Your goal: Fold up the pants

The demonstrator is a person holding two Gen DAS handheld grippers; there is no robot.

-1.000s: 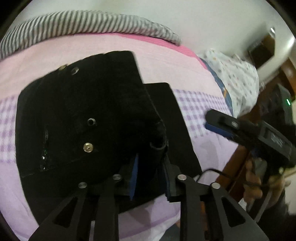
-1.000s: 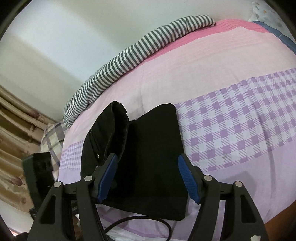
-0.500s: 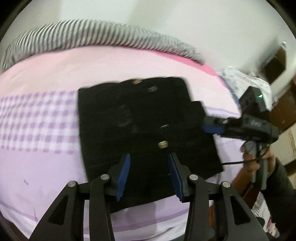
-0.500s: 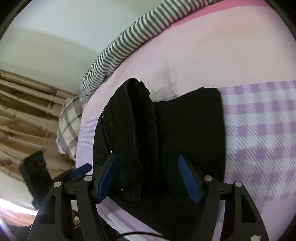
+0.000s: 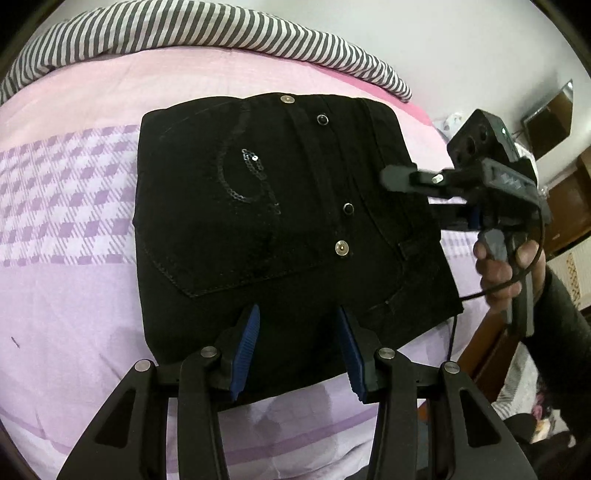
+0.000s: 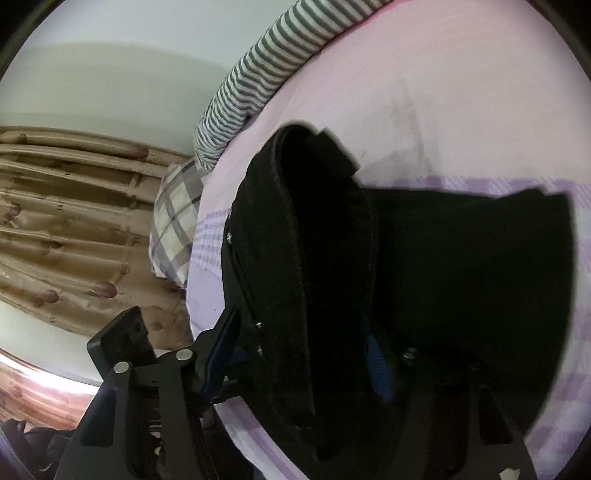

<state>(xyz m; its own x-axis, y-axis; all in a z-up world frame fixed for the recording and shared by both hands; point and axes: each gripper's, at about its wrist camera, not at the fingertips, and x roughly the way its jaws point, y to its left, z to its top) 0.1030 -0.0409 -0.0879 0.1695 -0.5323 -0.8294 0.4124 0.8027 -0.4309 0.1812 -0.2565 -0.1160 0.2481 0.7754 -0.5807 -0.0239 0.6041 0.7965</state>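
Black pants (image 5: 258, 221) lie folded into a rectangle on the pink and purple bed sheet (image 5: 74, 295), back pocket and snaps facing up. My left gripper (image 5: 297, 332) hovers open over their near edge, and the cloth runs flat under its blue pads. At the right edge, my right gripper (image 5: 410, 195) has one finger above and one below the thick folded waistband. In the right wrist view that fold of the pants (image 6: 461, 277) fills the gap of the right gripper (image 6: 299, 354), whose jaws are closing on it, pads against the cloth.
A striped grey and white blanket (image 5: 221, 29) is bunched along the bed's far side. A plaid pillow (image 6: 177, 221) and brown curtain (image 6: 74, 221) lie beyond the bed's left end. A hand (image 5: 498, 266) holds the right gripper near wooden furniture (image 5: 569, 206).
The left gripper let go of the pants, opened and drew back; the upper fold now lies flat. The right gripper moved in low onto the right edge and its jaws narrowed around the fold.
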